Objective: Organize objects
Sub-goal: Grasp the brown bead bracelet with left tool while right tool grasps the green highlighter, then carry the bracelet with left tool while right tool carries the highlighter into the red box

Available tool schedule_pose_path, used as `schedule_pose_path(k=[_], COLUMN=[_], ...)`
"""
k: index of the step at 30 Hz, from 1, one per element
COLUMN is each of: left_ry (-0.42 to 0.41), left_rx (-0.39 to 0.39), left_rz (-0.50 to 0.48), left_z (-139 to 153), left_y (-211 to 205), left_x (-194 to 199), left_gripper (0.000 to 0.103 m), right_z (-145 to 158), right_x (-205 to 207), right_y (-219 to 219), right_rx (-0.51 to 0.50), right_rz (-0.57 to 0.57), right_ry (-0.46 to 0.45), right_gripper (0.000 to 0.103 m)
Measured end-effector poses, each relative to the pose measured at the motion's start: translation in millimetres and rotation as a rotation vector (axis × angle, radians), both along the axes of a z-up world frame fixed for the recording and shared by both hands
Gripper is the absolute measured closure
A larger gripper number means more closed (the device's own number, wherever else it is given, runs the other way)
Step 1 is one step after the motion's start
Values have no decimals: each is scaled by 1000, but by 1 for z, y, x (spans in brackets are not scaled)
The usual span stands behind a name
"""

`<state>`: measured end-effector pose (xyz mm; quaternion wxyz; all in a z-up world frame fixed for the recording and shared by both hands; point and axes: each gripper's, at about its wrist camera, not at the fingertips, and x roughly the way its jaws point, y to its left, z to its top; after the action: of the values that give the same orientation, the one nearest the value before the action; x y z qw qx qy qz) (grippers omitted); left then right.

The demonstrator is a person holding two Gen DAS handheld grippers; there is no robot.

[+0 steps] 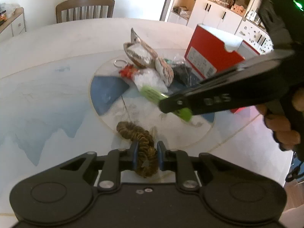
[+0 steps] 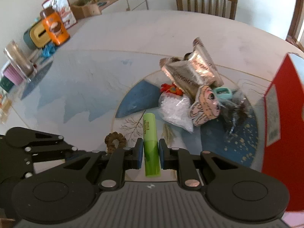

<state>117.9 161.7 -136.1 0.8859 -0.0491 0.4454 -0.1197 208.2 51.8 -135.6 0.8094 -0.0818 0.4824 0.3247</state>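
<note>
A brown scrunchie lies at the near rim of the round glass turntable. My left gripper is shut on its near loop, with the blue pads pressing both sides. A green highlighter points away from me, and my right gripper is shut on its capped end. In the left wrist view the right gripper reaches in from the right over the highlighter. The right wrist view shows the scrunchie beside the left gripper, partly hidden by my right finger.
A pile sits mid-turntable: foil snack packets, a bag of white beads, a red toy keyring, a cat-face pouch and a clear bag of dark items. A red shoebox stands right. Containers line the table's left edge.
</note>
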Motion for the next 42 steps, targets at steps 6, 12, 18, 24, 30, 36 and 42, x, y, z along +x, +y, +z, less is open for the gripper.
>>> schedule_pose_path(k=[6,12,18,24,30,36,42], left_ry=[-38,-99,-159,-196,-216,-100,32], left_rx=[-41,-64,-85,-96,-62,-17,30], left_rz=[18,-5,-52,-107,-152,-209,-187], left_z=[25,60,94,115,122,88,35], left_y=[0,-12,-38,-71,-101,-122,-134], left_x=[4,9,18,29,44,55,62], left_gripper=[85,85,85,87,91,79,66], right_z=[33,61,85,102,111,114,113], right_x=[-5,-7,-11,-9,-3,6,15], right_y=[-26,-57,-94,-134,-176,-214,-243], right_rx=[58,94,114,130,148,144,148], right_rz=[-46,-109,-175,-249,-307,-348,-376], right_ry=[-27,-54,-92,-123,-153,-166,-165], right_gripper=[86,86,86,86,86,86,86])
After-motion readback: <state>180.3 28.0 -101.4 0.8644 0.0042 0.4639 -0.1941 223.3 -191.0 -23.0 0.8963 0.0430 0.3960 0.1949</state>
